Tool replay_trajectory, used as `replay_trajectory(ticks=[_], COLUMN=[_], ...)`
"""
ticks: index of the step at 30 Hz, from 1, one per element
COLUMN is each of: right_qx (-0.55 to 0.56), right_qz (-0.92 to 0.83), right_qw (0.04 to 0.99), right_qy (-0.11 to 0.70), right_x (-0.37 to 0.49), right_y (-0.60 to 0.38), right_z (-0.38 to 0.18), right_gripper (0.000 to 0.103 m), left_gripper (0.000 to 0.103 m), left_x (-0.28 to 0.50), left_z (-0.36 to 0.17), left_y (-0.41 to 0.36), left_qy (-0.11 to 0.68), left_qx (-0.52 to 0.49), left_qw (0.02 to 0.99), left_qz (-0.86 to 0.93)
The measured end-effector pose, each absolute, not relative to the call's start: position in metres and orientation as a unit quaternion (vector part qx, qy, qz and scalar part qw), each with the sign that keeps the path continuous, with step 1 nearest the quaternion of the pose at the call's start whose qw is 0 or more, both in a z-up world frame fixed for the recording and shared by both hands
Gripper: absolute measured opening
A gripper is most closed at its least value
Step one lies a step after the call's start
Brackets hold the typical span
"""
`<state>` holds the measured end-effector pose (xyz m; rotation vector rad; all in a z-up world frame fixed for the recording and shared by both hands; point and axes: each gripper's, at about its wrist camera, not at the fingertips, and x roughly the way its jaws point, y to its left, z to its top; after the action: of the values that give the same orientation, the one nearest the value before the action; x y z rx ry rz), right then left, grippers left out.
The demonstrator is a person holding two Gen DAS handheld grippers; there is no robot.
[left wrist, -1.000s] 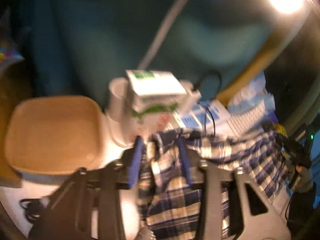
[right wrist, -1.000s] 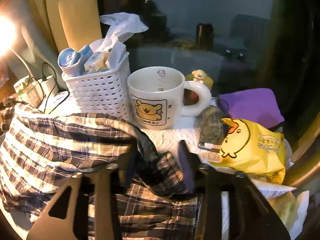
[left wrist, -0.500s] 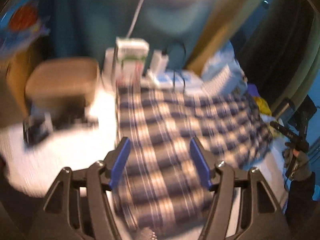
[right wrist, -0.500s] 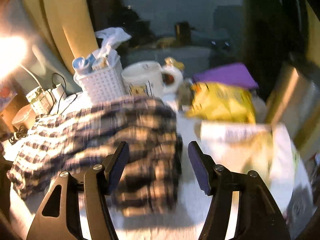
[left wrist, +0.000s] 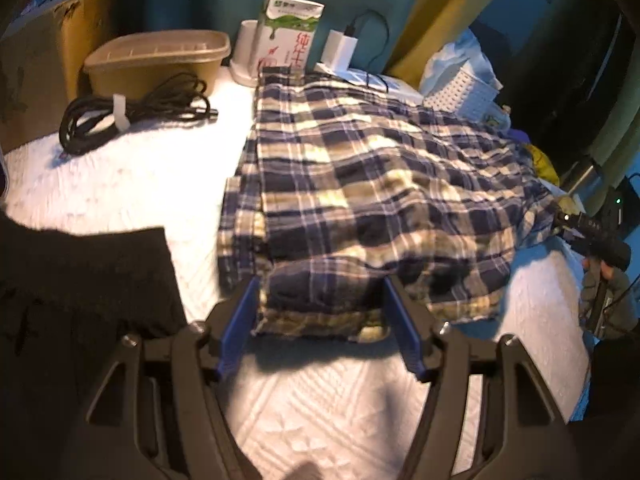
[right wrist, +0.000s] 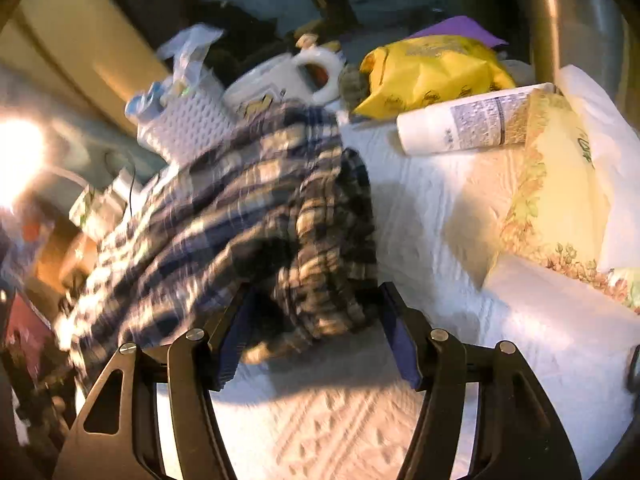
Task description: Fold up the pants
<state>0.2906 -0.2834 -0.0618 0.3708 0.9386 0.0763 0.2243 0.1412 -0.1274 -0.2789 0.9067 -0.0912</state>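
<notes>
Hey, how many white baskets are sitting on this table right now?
1. The white basket stands at the far edge of the plaid pants, beside the mug. Others may be hidden behind clutter.

A milk carton stands at the back of a white quilted desk. Left of the carton sits a tan plastic tub, with a coiled black cable in front of it. Right of the carton are a white charger, a white basket, a mug and a yellow bag.
</notes>
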Motion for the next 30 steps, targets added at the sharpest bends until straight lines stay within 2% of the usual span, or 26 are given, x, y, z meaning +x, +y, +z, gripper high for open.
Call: replay_trajectory(ticks=[1, 2, 6, 10, 11, 13, 15, 24, 30], right_qx=[0.179, 0.177, 0.083, 0.039, 0.025, 0.003, -0.018, -0.077, -0.076], right_qz=[0.04, 0.049, 0.047, 0.032, 0.027, 0.022, 0.017, 0.017, 0.008], right_qw=[0.875, 0.876, 0.895, 0.905, 0.908, 0.911, 0.912, 0.91, 0.894], right_qy=[0.447, 0.447, 0.437, 0.422, 0.417, 0.411, 0.409, 0.408, 0.441], right_x=[0.291, 0.292, 0.288, 0.292, 0.294, 0.3, 0.306, 0.317, 0.309], right_y=[-0.282, -0.279, -0.266, -0.275, -0.277, -0.279, -0.279, -0.28, -0.289], right_z=[-0.062, -0.062, -0.052, -0.037, -0.035, -0.032, -0.032, -0.028, -0.048], right_gripper=[0.055, 0.026, 0.026, 0.026, 0.026, 0.026, 0.026, 0.025, 0.027], left_gripper=[0.064, 0.064, 0.064, 0.062, 0.056, 0.023, 0.01, 0.007, 0.008], left_x=[0.226, 0.228, 0.231, 0.233, 0.234, 0.238, 0.242, 0.233, 0.228], left_z=[-0.127, -0.128, -0.125, -0.124, -0.124, -0.125, -0.128, -0.107, -0.112], left_y=[0.14, 0.139, 0.135, 0.135, 0.135, 0.135, 0.135, 0.158, 0.189], left_qy=[0.438, 0.44, 0.44, 0.44, 0.438, 0.441, 0.448, 0.418, 0.437], left_qx=[-0.129, -0.125, -0.118, -0.117, -0.119, -0.119, -0.123, -0.14, -0.183], left_qw=[0.889, 0.889, 0.889, 0.89, 0.89, 0.889, 0.884, 0.897, 0.881], left_qz=[-0.04, -0.034, -0.036, -0.04, -0.044, -0.044, -0.05, -0.024, 0.001])
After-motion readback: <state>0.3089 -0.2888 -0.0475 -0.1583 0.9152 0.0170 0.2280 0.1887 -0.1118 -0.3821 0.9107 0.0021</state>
